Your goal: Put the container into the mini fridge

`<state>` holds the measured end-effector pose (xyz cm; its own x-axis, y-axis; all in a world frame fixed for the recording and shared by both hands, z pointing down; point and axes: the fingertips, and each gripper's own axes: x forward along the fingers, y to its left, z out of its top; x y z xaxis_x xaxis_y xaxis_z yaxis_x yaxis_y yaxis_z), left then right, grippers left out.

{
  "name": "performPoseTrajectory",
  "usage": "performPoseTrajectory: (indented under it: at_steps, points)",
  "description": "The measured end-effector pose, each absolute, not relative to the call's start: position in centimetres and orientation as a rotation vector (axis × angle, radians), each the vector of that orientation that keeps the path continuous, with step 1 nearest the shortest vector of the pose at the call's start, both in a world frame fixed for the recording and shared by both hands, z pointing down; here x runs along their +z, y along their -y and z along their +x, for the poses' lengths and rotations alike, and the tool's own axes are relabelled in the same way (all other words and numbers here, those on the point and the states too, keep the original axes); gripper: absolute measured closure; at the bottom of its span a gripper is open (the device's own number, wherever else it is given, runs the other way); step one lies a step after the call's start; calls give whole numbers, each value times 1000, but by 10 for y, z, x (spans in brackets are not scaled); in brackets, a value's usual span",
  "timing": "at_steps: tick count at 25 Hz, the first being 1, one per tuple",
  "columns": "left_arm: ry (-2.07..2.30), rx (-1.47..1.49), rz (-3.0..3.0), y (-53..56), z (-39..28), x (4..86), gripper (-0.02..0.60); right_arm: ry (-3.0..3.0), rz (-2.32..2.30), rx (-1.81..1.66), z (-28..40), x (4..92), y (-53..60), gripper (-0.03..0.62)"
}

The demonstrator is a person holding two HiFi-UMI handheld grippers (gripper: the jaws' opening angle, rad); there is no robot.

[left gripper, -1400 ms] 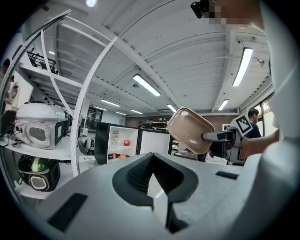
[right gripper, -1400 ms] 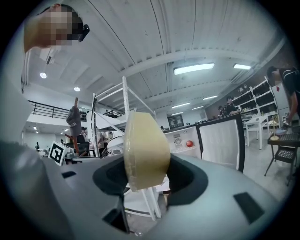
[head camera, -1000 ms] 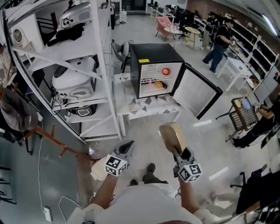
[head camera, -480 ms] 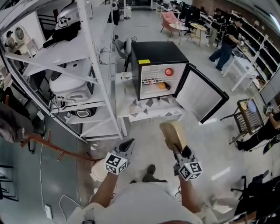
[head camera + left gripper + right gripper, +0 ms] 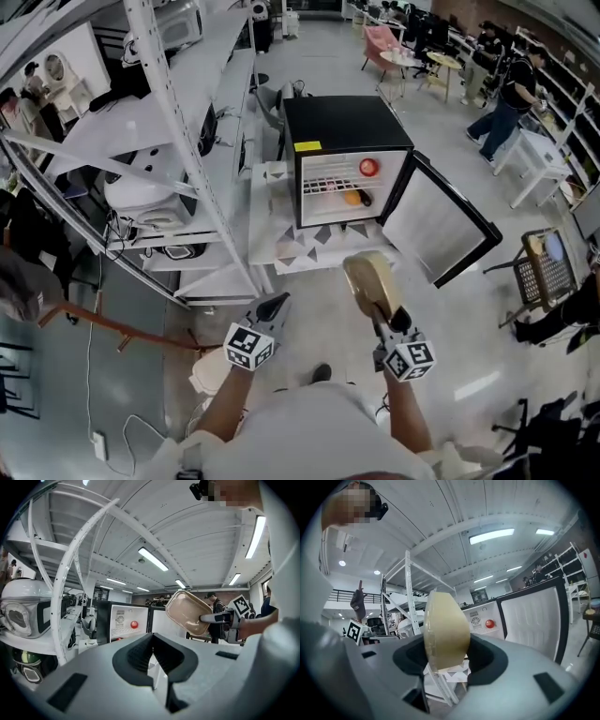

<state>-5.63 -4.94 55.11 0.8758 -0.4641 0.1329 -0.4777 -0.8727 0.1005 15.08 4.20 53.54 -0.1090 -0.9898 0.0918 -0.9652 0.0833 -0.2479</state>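
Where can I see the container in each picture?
Head view: the container is at the centre, below the fridge, gripped by the right tool.
Left gripper view: right of centre, held up in the air, with the fridge to its left.
Right gripper view: in the middle, edge-on between the jaws, with the fridge just to its right.
Shared landmark: the open fridge with a red thing inside.

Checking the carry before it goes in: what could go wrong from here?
1. The right tongs grip the container by one edge, stood on its side; it could slip out.
2. The mini fridge already holds a red thing and an orange thing; the container may knock them.
3. Its open door stands out on the right and could be clipped.
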Motion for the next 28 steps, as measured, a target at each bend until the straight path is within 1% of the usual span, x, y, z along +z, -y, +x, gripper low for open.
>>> performPoseTrajectory:
  at_steps: [10,19,28]
  points:
    - [800,183,2891,72,-6,556,577,-2283,-1972,-425,204,548,-5,368]
    - [830,200,2869,91,8,560,577,-2294,-1980,-491,222,562,18,368]
    - [793,177,2870,144,25,564,577,-2286,-2028,-491,236,564,63,368]
